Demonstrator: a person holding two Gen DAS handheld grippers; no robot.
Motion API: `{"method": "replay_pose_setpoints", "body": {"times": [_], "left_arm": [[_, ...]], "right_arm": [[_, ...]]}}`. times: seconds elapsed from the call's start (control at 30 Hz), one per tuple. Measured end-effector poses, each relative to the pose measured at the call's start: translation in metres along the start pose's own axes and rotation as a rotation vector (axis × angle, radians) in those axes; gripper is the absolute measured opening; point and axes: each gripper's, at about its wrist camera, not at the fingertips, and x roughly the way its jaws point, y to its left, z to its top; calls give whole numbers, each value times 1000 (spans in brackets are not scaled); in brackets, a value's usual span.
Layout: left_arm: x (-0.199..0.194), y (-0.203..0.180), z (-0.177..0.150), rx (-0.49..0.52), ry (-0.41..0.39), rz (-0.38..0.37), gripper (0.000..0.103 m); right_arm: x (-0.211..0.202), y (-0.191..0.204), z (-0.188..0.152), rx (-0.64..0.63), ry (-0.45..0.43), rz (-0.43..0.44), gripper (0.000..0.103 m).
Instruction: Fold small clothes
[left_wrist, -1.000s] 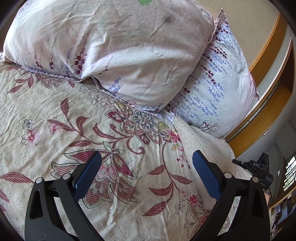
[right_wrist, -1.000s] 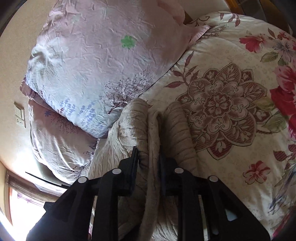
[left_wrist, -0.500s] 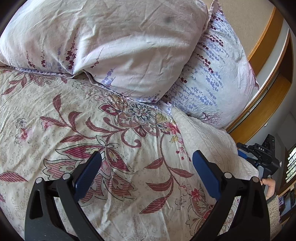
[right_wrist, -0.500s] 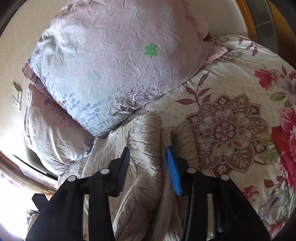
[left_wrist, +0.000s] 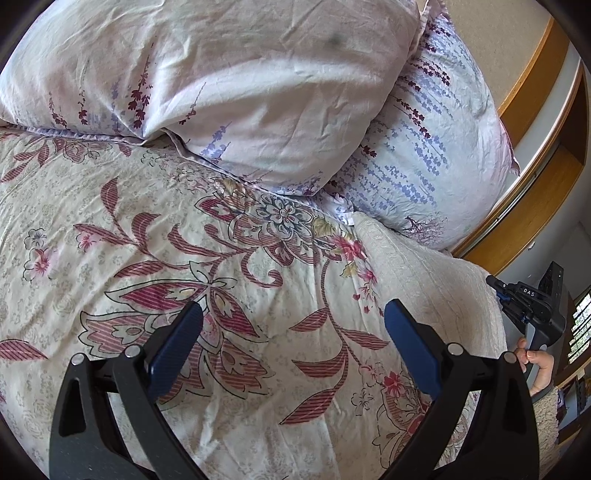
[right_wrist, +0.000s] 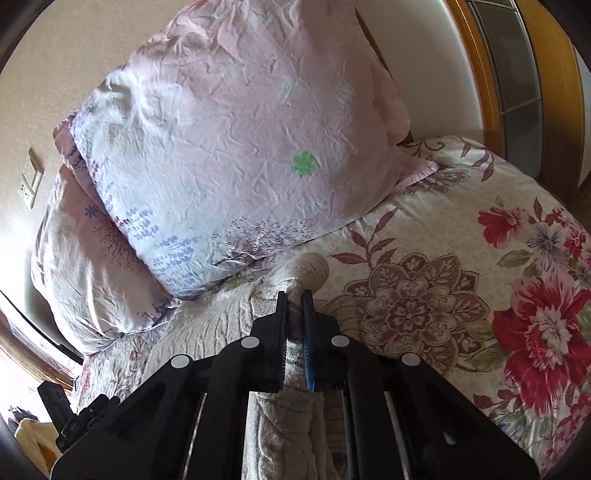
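Bed scene seen from two wrist cameras. The right gripper (right_wrist: 294, 295), a black two-finger tool with blue pads, is clamped on a gathered fold of the cream, textured knit garment (right_wrist: 221, 332); its jaws have just been closing, and the cloth is pinched tightly between them, bulging as a rounded bunch just beyond the fingertips. The rest of the garment lies on the floral bedspread (right_wrist: 461, 266), cream cloth printed with maroon leaves and red flowers, and reaches to the foot of the two stacked pillows. In the left wrist view the same garment (left_wrist: 424, 280) lies at the right side of the bed, its far corner just beside the lower pillow (left_wrist: 436, 155), which is pale with lavender sprigs; the upper pillow (left_wrist: 240, 74), pinkish white and creased, rests partly on it. The left gripper (left_wrist: 293, 325) hovers above the bedspread (left_wrist: 147, 221) with its jaws wide apart and nothing between them. At the right edge of that view a person's hand (left_wrist: 537, 363) grasps the handle of the right gripper (left_wrist: 524, 302). A wooden frame (left_wrist: 535, 206) runs behind the pillows.
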Motion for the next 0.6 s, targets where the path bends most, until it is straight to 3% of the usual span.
{"method": "replay_pose_setpoints", "body": {"times": [0.17, 0.3, 0.43, 0.6], "left_arm": [[2, -1, 0, 9, 6, 2, 98], [3, 1, 0, 3, 16, 6, 98], [4, 0, 1, 9, 18, 7, 98], [6, -4, 1, 25, 30, 5, 98]], "right_arm": [[36, -16, -11, 31, 105, -81, 8], [36, -22, -14, 60, 132, -52, 9], [6, -32, -17, 140, 115, 33, 42], [-18, -32, -41, 134, 136, 97, 43]]}}
